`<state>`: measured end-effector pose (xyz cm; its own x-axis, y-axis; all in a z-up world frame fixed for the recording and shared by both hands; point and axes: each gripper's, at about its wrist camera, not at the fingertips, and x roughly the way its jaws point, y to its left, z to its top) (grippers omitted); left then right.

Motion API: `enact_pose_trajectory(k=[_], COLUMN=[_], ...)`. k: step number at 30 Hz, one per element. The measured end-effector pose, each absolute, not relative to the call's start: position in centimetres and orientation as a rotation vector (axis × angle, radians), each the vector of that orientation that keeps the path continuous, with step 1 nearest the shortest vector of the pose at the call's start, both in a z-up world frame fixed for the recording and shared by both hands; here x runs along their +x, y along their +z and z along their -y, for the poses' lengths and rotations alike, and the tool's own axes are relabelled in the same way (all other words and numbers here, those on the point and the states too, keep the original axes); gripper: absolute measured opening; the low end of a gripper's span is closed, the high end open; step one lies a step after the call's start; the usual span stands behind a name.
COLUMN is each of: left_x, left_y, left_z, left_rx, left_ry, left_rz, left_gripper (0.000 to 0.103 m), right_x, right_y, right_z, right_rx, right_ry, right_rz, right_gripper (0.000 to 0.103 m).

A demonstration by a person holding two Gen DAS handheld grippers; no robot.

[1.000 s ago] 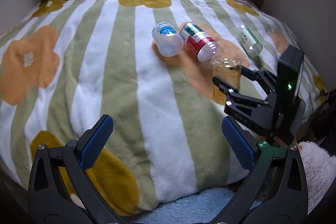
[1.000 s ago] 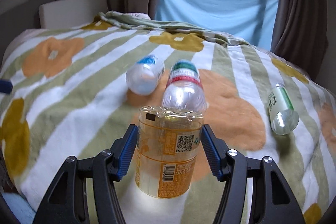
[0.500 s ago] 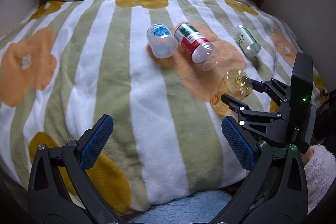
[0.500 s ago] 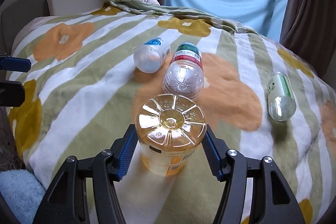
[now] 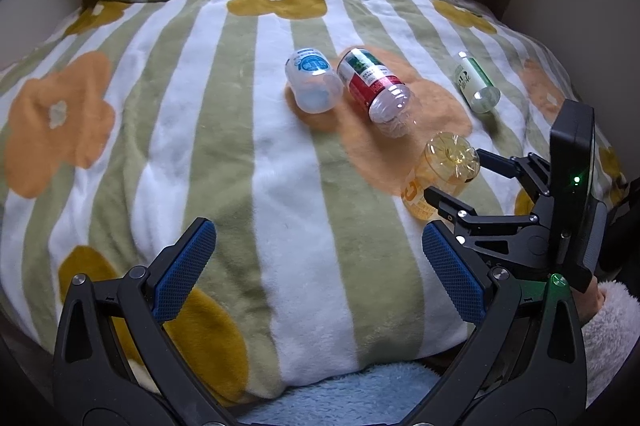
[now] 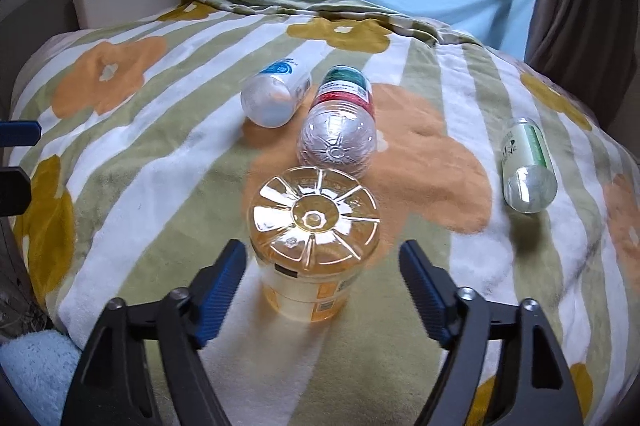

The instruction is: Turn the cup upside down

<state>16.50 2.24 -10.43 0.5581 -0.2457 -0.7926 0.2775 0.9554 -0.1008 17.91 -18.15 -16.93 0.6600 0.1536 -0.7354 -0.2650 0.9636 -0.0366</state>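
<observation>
Right gripper (image 6: 322,276) spread wide, blue pads clear of the amber cup (image 6: 314,236), which stands base-up on the flowered blanket (image 6: 160,186), seemingly released to test its balance there; left gripper (image 5: 316,266) open, empty, well apart.

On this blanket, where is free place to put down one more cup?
The wide left part of the blanket, left of the blue-label cup, is bare. So is the strip between the red-label cup and the green-label cup. Around the amber cup it is crowded.
</observation>
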Motion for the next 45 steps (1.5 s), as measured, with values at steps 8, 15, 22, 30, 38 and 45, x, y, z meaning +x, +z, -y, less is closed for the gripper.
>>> enact_pose_trajectory(k=[8, 15, 22, 30, 38, 45], left_x=[16.0, 14.2, 12.1, 10.1, 8.2, 6.2], left_y=[-9.4, -6.7, -4.3, -1.2, 2.2, 3.2], left_z=[-1.8, -1.3, -0.4, 0.4, 0.6, 1.0], left_rx=[0.048, 0.045, 0.022, 0.002, 0.017, 0.041], left_ry=[-0.302, -0.293, -0.283, -0.277, -0.217, -0.178], left_rz=[-0.909, -0.841, -0.753, -0.648, -0.476, -0.344], left_gripper=[0.103, 0.103, 0.103, 0.103, 0.103, 0.103], right_x=[16.7, 12.8, 8.8, 6.3, 4.2, 3.4], right_y=[-15.8, -11.7, -6.3, -2.4, 2.1, 3.4], right_z=[18.3, 18.3, 19.0, 22.0, 24.0, 25.3], right_rx=[-0.152, -0.161, -0.186, -0.107, -0.054, -0.032], right_ry=[0.239, 0.274, 0.199, 0.139, -0.02, -0.102], right_rz=[-0.77, -0.649, -0.526, -0.444, -0.367, -0.338], right_gripper=[0.079, 0.079, 0.079, 0.103, 0.103, 0.103])
